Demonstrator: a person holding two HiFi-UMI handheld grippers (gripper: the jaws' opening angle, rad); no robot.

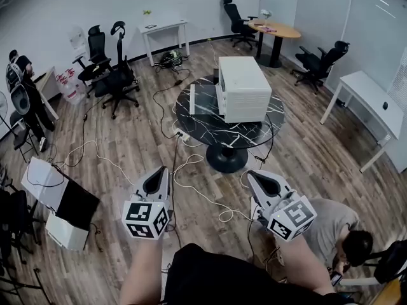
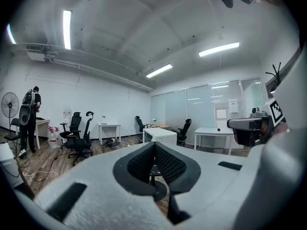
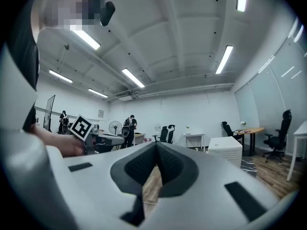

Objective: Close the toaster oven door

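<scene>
The white toaster oven [image 1: 243, 88] stands on a round black marble table [image 1: 203, 122] in the middle of the room, several steps ahead of me. A narrow white panel [image 1: 192, 99] shows on the table just left of the oven; I cannot tell if it is the door. Both grippers hang low in front of me, far from the table. My left gripper [image 1: 157, 182] is shut with nothing in it, and so is my right gripper [image 1: 257, 182]. The left gripper view has the shut left gripper [image 2: 154, 147] with the oven [image 2: 160, 135] small behind it. The right gripper [image 3: 156, 150] points past the oven [image 3: 225, 150].
Cables [image 1: 191, 170] run across the wooden floor between me and the table. A person [image 1: 343, 237] crouches at my lower right. Black office chairs [image 1: 114, 75] stand at the left, white desks [image 1: 372, 107] at the right, boxes [image 1: 60, 202] at the lower left.
</scene>
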